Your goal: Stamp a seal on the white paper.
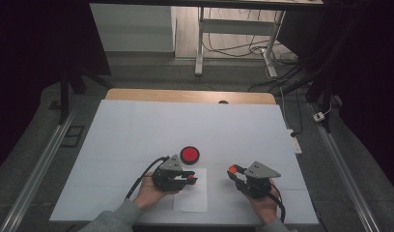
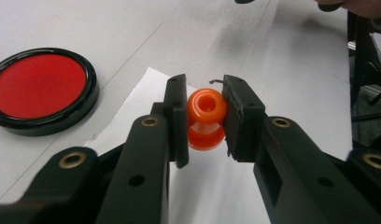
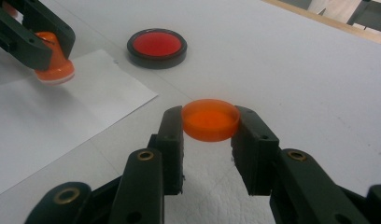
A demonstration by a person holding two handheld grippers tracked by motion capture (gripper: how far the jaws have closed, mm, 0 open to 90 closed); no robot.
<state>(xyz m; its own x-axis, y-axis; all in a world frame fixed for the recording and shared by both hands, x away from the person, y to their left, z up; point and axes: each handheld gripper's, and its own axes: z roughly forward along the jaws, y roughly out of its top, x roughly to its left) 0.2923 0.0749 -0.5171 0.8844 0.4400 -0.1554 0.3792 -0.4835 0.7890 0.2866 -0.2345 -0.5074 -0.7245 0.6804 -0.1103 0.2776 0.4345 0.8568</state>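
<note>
White table (image 1: 137, 125): 1 paper sheet (image 1: 192, 200), 1 red pad (image 1: 189, 154); L fingers (image 2: 179, 116) grip stamp (image 2: 206, 119), R fingers (image 3: 172, 130) cap (image 3: 210, 119).

Orange stamp (image 2: 206, 119) & orange cap (image 3: 210, 119): smooth translucent plastic. Red ink pad (image 2: 39, 88) w/ glossy black rim; paper sheet (image 3: 48, 116) matt white. Grippers' jaws matt black plastic

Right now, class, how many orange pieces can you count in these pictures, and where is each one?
2. An orange stamp is gripped in the left tongs above the white paper. An orange cap is gripped in the right tongs.
</note>
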